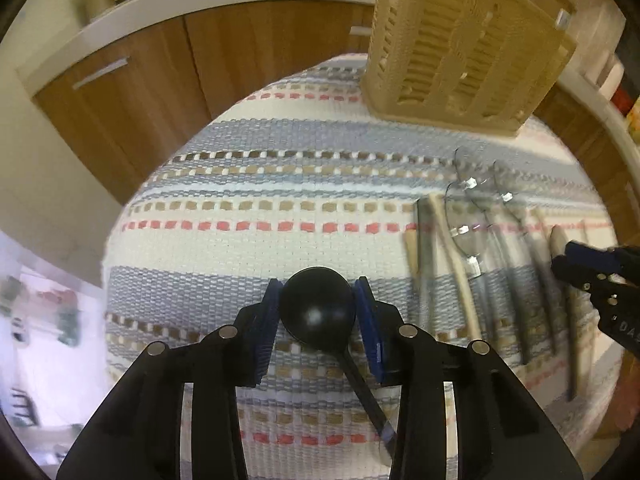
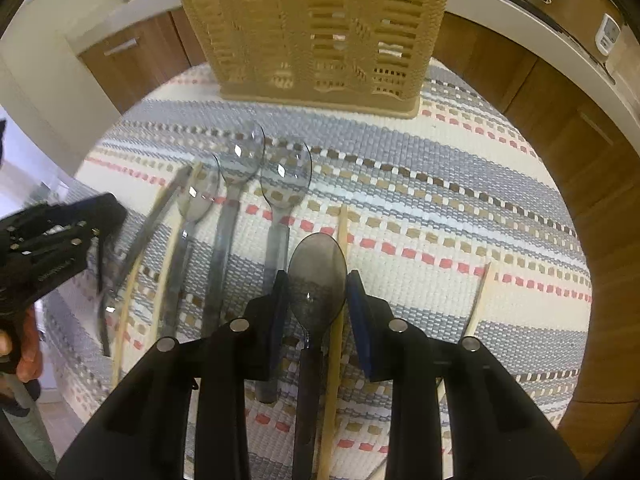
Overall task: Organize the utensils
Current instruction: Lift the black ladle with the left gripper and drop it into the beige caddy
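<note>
A black spoon [image 1: 316, 312] is clamped in the left gripper [image 1: 318, 314]; a smoky spoon [image 2: 318, 280] is clamped in the right gripper [image 2: 318, 300]. Both should be carried level to the basket [image 2: 316, 28] at upper centre and lowered handle-first.

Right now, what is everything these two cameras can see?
Utensil basket: one, beige slotted plastic, upright at the far edge of the cloth.
Striped cloth: one, white, blue, tan and red weave, covering the table.
Black spoon: one, bowl between the left gripper's pads.
Smoky spoon: one, translucent grey, bowl between the right gripper's pads.
Clear spoons: three, lying side by side before the basket.
Chopsticks: several, pale wood, among the spoons; count unclear.
Cabinets: brown wood, behind the table.
Left gripper: black, blue pads.
Right gripper: black, blue pads.
</note>
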A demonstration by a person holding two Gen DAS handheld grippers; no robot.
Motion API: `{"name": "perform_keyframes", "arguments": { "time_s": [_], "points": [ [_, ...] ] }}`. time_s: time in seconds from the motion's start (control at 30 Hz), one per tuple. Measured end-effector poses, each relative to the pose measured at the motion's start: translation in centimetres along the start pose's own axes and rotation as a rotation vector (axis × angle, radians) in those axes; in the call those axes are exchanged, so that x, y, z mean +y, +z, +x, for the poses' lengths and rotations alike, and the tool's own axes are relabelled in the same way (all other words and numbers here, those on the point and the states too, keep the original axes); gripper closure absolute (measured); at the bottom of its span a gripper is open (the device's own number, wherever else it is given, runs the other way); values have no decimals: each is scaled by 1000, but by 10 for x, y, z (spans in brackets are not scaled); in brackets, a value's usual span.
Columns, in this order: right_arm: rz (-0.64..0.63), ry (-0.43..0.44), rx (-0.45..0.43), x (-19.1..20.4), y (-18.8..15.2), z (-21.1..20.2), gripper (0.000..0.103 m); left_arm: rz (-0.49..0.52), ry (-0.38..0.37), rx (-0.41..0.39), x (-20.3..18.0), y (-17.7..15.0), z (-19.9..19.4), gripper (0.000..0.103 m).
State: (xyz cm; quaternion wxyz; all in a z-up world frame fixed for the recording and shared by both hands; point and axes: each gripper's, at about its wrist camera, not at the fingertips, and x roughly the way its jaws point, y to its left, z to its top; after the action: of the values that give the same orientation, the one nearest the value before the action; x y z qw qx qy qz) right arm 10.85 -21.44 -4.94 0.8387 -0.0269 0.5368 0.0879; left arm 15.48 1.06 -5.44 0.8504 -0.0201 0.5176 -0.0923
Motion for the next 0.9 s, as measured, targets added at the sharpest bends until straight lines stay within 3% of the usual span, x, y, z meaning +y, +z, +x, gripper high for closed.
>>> {"name": "perform_keyframes", "arguments": {
  "time_s": [0.03,0.23,0.43,0.5,0.6,0.67,0.77,0.83,0.87,0.9],
  "points": [
    [2,12,-18,-2,-1,-6,76,-19,-44,-15,4,-3,-5,68],
    [-13,79,-145,-4,-7,-40,76,-9,-104,-172,4,-5,-48,68],
    [-2,173,-302,-12,-16,-74,76,43,-116,-298,-10,0,-92,68],
    [-9,207,-357,-11,-17,-84,97,53,-130,-344,-13,-1,-107,68],
    [11,226,-432,-11,-14,-101,97,76,-127,-427,-21,3,-132,68],
    [10,244,-444,-10,-7,-105,97,93,-122,-463,-26,7,-144,68],
    [-18,207,-390,-5,1,-96,96,107,-104,-483,-30,12,-150,68],
    [-22,225,-310,-1,8,-80,83,107,-105,-483,-29,13,-148,68],
    [-26,225,-277,1,11,-72,56,104,-102,-482,-27,13,-146,68],
    [-25,209,-254,3,15,-64,37,99,-104,-478,-24,13,-144,68]
  ]
}}
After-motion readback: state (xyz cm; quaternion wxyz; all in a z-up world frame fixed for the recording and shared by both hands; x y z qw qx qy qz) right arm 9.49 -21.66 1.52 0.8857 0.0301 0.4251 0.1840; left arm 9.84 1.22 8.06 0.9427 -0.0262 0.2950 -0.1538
